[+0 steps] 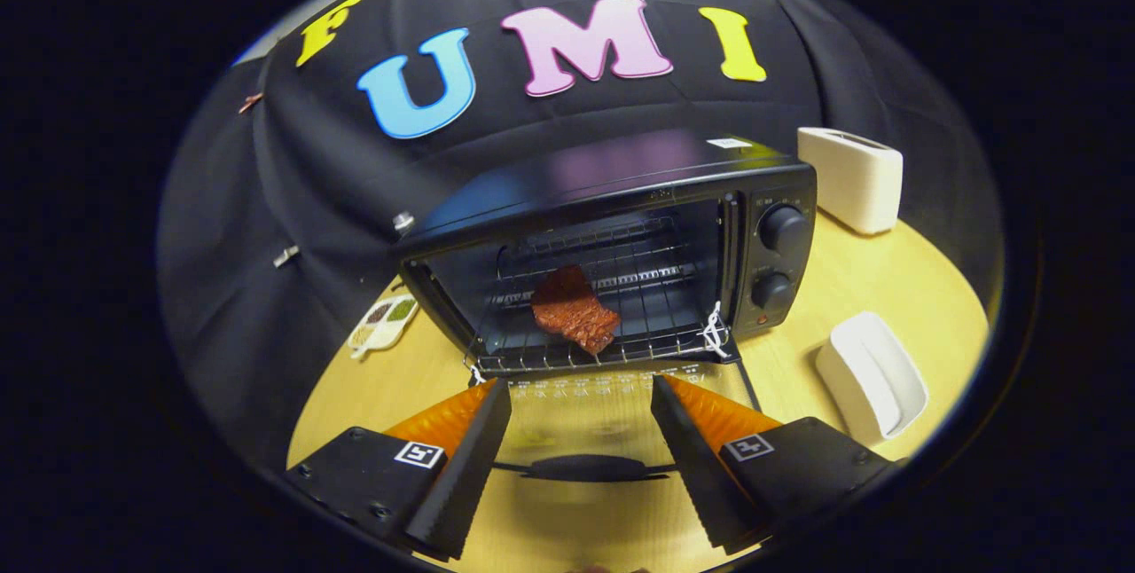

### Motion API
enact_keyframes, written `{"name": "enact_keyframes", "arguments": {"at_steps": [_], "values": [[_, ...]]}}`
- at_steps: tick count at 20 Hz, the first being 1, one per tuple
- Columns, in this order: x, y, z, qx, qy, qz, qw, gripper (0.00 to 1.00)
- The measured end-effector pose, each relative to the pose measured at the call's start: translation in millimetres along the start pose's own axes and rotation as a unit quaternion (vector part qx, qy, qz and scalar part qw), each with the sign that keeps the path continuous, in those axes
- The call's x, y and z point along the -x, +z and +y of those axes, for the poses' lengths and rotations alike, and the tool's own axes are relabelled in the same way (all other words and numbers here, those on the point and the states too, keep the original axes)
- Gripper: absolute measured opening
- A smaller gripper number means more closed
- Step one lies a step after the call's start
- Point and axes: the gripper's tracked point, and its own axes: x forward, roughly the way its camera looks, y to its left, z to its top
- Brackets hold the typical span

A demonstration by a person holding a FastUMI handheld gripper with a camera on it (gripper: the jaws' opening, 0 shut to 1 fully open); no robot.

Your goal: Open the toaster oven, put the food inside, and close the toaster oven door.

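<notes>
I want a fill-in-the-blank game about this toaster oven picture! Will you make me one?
1. The toaster oven door is ____.
2. The piece of meat lies on the wire ____ inside the oven.
3. The gripper jaws are ____, with nothing between them.
4. The oven has ____ round knobs on its front.

Missing words: open; rack; open; two
</notes>
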Motion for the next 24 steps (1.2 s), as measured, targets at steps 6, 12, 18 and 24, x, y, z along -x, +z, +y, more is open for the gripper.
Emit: {"name": "enact_keyframes", "arguments": {"at_steps": [6, 12, 18, 24], "values": [[46, -31, -14, 0.055, -0.03, 0.038, 0.997, 0.98], [68, -72, -26, 0.086, -0.061, 0.103, 0.989, 0.99], [44, -116, -28, 0.101, -0.071, 0.157, 0.98, 0.99], [15, -127, -13, 0.116, -0.056, 0.167, 0.978, 0.99]]}}
